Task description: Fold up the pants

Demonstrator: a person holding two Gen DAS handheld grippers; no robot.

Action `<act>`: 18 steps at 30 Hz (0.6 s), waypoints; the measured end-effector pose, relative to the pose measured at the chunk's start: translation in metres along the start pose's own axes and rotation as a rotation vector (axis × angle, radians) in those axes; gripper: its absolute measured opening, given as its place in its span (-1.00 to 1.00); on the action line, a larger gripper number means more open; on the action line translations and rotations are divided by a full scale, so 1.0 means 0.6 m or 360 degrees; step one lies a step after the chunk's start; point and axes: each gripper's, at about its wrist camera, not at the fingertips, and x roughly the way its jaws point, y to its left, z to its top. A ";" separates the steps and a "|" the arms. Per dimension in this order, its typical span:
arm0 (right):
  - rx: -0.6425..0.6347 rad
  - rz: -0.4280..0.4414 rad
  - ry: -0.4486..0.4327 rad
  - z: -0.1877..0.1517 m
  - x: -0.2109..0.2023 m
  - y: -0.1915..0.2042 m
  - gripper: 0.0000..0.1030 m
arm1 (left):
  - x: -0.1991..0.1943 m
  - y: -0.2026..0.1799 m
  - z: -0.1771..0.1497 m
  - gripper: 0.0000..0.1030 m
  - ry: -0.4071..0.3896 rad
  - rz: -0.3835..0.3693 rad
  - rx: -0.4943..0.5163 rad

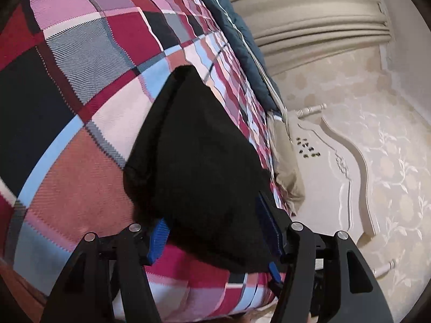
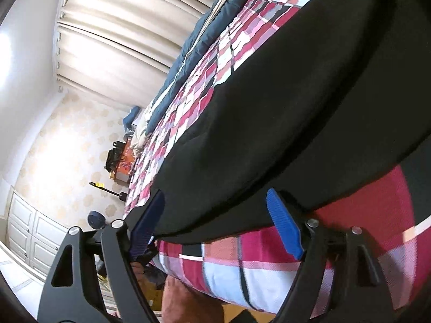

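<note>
Black pants (image 1: 199, 177) lie on a plaid bedspread (image 1: 89, 86) near the bed's front edge. In the left wrist view my left gripper (image 1: 215, 231) is open, its blue-padded fingers (image 1: 159, 238) spread on either side of one end of the pants; the cloth lies between and over them. In the right wrist view the pants (image 2: 296, 102) stretch away to the upper right. My right gripper (image 2: 215, 215) is open, its blue fingers (image 2: 284, 226) straddling the near edge of the cloth, which covers the fingertips.
A blue quilt (image 1: 242, 40) and beige curtains (image 1: 309, 13) lie beyond the bed. A cream headboard (image 1: 336, 167) stands at its right end. In the right wrist view there are white cupboards (image 2: 29, 228) and a cluttered bedside stand (image 2: 121, 158).
</note>
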 end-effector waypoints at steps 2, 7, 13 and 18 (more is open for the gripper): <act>0.0006 -0.0016 0.0000 -0.001 0.010 0.004 0.51 | 0.004 -0.010 0.003 0.05 -0.0022 0.0062 0.0037; 0.0031 -0.0105 -0.0003 0.009 0.039 0.004 -0.03 | 0.017 -0.012 0.007 -0.56 -0.0013 0.0223 0.0093; 0.0122 -0.0143 -0.0010 0.013 0.052 -0.009 -0.81 | 0.014 0.004 0.021 -0.64 0.0004 0.0184 -0.0031; 0.0098 -0.0113 -0.0014 -0.011 0.034 0.009 -0.83 | 0.003 -0.004 0.032 -0.65 -0.0018 0.0232 0.0047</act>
